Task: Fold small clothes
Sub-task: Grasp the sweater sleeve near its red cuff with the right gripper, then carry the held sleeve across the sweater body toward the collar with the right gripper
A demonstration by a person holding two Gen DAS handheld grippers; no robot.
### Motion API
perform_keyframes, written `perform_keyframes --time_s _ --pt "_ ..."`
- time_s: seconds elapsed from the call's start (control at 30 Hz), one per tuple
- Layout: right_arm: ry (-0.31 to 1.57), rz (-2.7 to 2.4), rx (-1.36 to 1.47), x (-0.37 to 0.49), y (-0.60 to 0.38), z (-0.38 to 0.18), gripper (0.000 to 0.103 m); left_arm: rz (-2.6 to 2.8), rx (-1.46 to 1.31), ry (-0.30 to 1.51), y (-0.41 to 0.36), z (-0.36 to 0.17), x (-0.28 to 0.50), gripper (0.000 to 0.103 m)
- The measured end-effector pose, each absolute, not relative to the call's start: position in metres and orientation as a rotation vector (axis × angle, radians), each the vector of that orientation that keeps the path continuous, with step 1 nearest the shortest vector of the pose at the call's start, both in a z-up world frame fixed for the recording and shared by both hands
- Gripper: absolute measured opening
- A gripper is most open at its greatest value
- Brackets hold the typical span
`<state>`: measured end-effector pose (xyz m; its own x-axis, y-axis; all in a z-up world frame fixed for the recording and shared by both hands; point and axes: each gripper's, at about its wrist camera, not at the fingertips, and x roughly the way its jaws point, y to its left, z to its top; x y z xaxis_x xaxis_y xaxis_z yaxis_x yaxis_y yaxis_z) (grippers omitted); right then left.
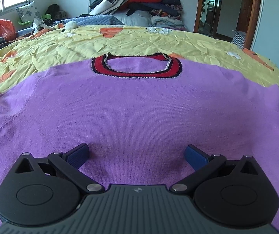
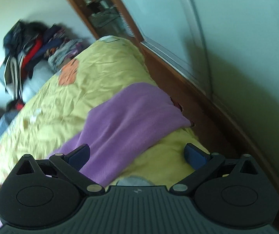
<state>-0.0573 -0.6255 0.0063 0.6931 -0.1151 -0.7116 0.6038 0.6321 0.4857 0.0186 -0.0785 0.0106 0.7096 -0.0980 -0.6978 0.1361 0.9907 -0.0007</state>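
A purple knit sweater [image 1: 123,105] with a red, dark-edged collar [image 1: 137,66] lies flat on the yellow bedspread [image 1: 139,39], collar away from me, sleeves spread left and right. My left gripper [image 1: 137,154] is open and empty, hovering low over the sweater's lower middle. In the right wrist view, the sweater's right sleeve [image 2: 123,122] lies across the bedspread [image 2: 100,74] toward the bed's edge. My right gripper [image 2: 137,154] is open and empty just above the sleeve, its left fingertip [image 2: 80,154] over the purple fabric. This view is tilted and blurred.
A pile of clothes [image 1: 139,2] sits at the bed's head, also in the right wrist view [image 2: 34,44]. An orange bag [image 1: 2,29] and clutter lie far left. A wooden door frame [image 1: 252,13] stands at right. A wall and brown floor strip [image 2: 198,97] run beside the bed.
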Motion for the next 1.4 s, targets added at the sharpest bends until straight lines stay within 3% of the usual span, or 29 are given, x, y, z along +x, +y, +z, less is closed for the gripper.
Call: perform_keyframes --time_s 0.1,0.13,0.17,0.3,0.37,0.43,0.63,0.83,0.97,1.3,1.33,1.4 --pt "0.646 -0.427 0.890 -0.056 -0.641 -0.001 0.103 -0.153 0.075 0.757 -0.078 0.009 0.016 0.103" --pt "0.636 -0.418 0.917 -0.055 -0.645 -0.003 0.098 -0.159 0.080 0.758 -0.078 0.009 0.016 0.103" --pt "0.623 -0.423 0.933 -0.055 -0.649 -0.004 0.085 -0.164 0.081 0.761 -0.077 0.010 0.016 0.103" --pt "0.626 -0.455 0.960 -0.051 -0.660 -0.007 0.059 -0.173 0.074 0.768 -0.074 0.010 0.016 0.103" --pt "0.610 -0.479 0.957 -0.053 -0.666 -0.006 0.038 -0.177 0.076 0.771 -0.073 0.010 0.015 0.103" --pt "0.582 -0.474 0.939 -0.057 -0.667 -0.001 0.028 -0.177 0.074 0.770 -0.073 0.010 0.015 0.103" --pt "0.526 -0.374 1.001 -0.061 -0.664 0.007 0.024 -0.173 0.076 0.777 -0.073 0.009 0.015 0.103" --pt "0.551 -0.266 0.886 -0.041 -0.611 0.032 0.006 -0.209 0.082 0.777 -0.069 0.010 0.013 0.103" --pt "0.573 -0.266 0.791 -0.021 -0.568 0.038 0.000 -0.232 0.088 0.780 -0.067 0.011 0.013 0.103" --pt "0.603 -0.242 0.670 0.000 -0.479 0.056 0.002 -0.258 -0.070 0.814 -0.026 0.024 0.011 0.103" --pt "0.607 -0.280 0.673 -0.004 -0.484 0.057 0.007 -0.255 -0.079 0.815 -0.023 0.025 0.010 0.103" --pt "0.614 -0.407 0.680 -0.022 -0.505 0.058 0.035 -0.252 -0.095 0.826 -0.018 0.024 0.012 0.103"
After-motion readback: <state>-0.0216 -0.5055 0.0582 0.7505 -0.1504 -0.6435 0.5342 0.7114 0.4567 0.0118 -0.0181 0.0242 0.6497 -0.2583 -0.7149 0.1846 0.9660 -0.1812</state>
